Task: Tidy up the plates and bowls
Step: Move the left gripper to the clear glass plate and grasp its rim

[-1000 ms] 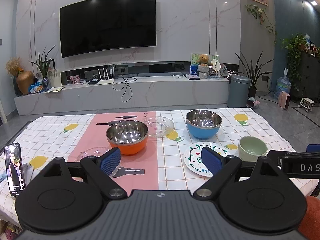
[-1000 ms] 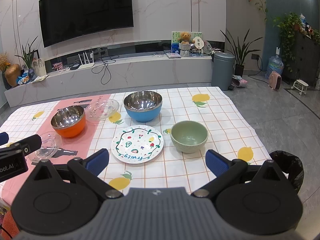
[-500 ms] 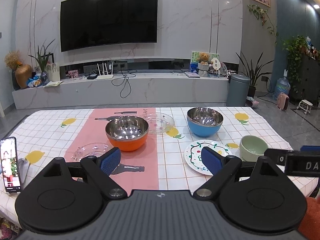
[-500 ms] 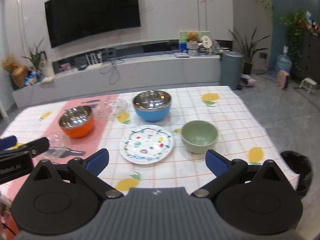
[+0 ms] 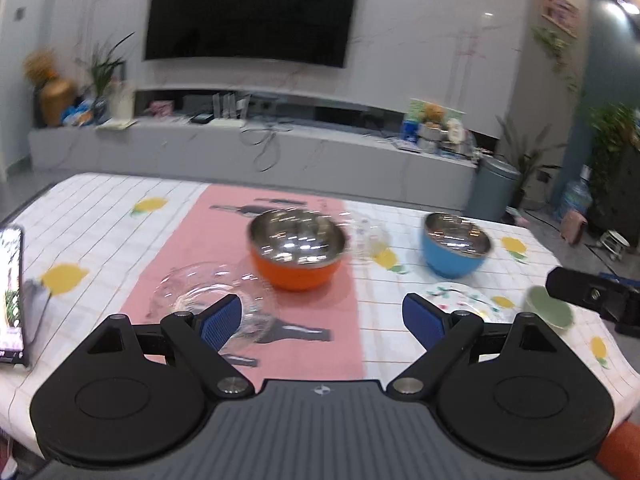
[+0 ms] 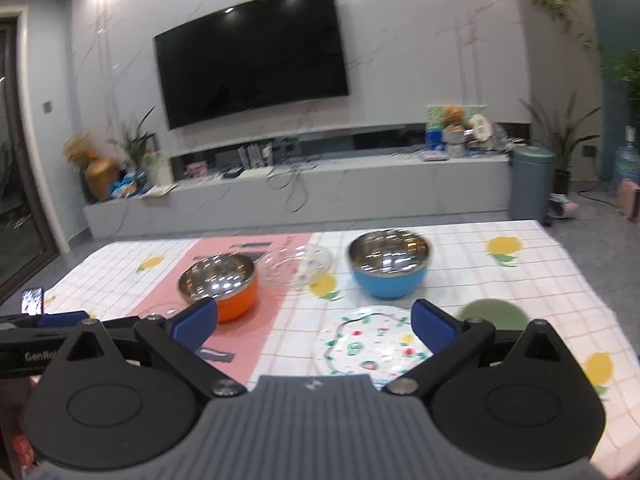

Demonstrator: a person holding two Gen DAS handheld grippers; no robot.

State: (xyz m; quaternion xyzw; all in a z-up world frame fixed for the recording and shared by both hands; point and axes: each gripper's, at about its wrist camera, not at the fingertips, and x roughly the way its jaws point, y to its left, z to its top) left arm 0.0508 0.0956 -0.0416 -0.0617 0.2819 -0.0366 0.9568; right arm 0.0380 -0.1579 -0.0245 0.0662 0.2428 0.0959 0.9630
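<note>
Both my cams swung left w/ blur; left gripper (image 5: 322, 316) & right gripper (image 6: 314, 322) jaws apart, empty, above orange bowl (image 5: 296, 254) & floral plate (image 6: 372, 346).

R gripper (image 6: 315, 320) fingers wide apart above floral plate (image 6: 372, 350), green bowl (image 6: 494, 314) beside.

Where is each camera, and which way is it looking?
Left wrist: sits on the left gripper, facing across the table toward the TV; its open blue fingers show.
Right wrist: sits on the right gripper, facing the same way; its open fingers show.
Both see the orange bowl and blue bowl.
</note>
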